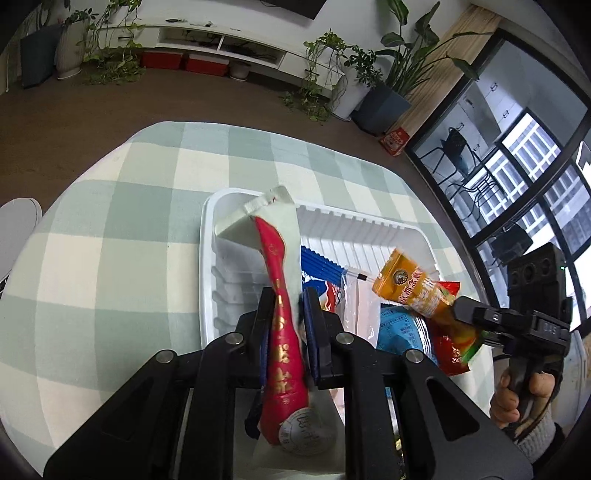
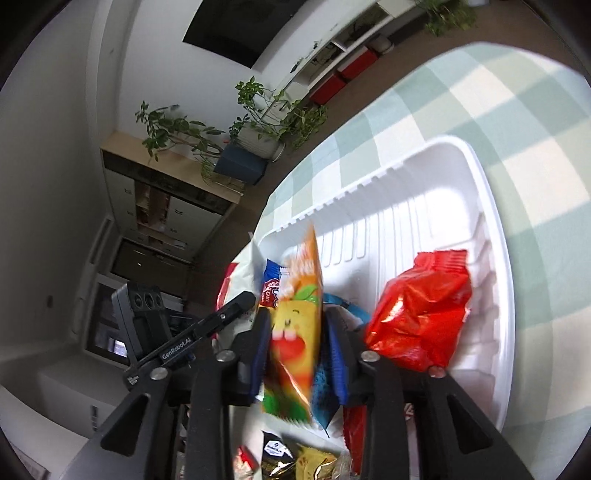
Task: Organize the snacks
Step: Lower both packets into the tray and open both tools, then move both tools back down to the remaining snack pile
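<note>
i'm mid-drop over the white tray (image 1: 207,258): left hand-held gripper (image 1: 290,295) clamps the red-and-white packet (image 1: 282,332), right hand-held gripper (image 2: 297,332) stands part-open around the orange packet (image 2: 295,332); next, lower both in.

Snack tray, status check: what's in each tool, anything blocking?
Left tool shut on red-and-white packet. Right tool loose around orange packet. White tray half empty; red bag inside. Nothing blocking.

A home living room: a long low white media unit (image 1: 221,40) runs along the far wall under a dark wall-mounted screen (image 2: 236,26), potted plants (image 1: 399,74) stand on the brown floor, black-framed windows (image 1: 517,177) fill the right side, and a green-checked tablecloth (image 1: 110,206) covers the near table.
</note>
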`<state>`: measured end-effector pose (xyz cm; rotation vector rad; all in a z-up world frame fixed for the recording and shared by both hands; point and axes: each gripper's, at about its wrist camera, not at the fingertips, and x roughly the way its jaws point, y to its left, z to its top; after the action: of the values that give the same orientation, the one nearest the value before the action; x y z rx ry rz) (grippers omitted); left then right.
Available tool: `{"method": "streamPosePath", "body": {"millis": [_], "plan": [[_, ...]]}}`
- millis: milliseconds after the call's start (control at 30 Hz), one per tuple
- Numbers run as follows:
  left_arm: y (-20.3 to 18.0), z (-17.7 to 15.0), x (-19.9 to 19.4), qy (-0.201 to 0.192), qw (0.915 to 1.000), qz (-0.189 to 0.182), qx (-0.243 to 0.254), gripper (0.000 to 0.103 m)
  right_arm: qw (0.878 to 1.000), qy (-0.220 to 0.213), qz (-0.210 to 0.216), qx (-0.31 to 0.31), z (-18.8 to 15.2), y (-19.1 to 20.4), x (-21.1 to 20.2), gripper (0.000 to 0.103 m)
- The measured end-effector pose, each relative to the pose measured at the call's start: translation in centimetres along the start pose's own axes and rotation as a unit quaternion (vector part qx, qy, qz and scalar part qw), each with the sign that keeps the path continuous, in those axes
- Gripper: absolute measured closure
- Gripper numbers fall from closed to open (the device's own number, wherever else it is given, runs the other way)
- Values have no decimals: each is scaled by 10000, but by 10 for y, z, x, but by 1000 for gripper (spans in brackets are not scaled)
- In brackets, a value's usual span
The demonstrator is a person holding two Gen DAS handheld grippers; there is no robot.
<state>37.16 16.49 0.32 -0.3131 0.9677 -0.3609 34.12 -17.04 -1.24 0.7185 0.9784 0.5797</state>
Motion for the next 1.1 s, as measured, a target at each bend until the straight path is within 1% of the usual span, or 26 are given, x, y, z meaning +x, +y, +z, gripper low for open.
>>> {"method": "streamPosePath", "body": {"millis": [67,233,300,333,367,400,467,600,667,800,933,1100], "plan": [[-2,1,0,-28,9999,137,100,88,9997,-45,-159,-178,-2,5,-3,49],[-5,4,-6,-126,9995,239,186,87,9983,-92,-355,-462,-7,15,-8,46],[-4,6,-11,-213,9993,259,159,78,9977,-123,-383,-541,-11,19,-11,45],[-5,5,-15,-256,9992,266,152,68,9972,-149,-408,-609,-13,24,-13,45],[-5,4,-20,-312,9991,248,140,56,9968,-165,-424,-660,-14,27,-16,45],[-6,3,-24,-364,9990,229,124,53,9962,-186,-450,-728,-17,31,-20,44],[-8,0,-34,-446,9988,174,120,53,9952,-206,-472,-831,-23,39,-26,44],[-19,-14,-63,-682,9971,208,258,52,9920,-265,-547,-1108,-39,56,-41,42],[-26,-26,-78,-780,9962,208,330,52,9897,-293,-602,-1264,-49,64,-50,39],[-40,-54,-102,-855,9954,112,427,52,9839,-312,-740,-1594,-78,78,-66,38],[-55,-86,-115,-784,9958,-41,466,50,9792,-262,-859,-1819,-107,84,-75,37],[-75,-132,-112,-464,9971,-202,576,50,9732,-119,-1063,-2038,-142,85,-81,37]]}}
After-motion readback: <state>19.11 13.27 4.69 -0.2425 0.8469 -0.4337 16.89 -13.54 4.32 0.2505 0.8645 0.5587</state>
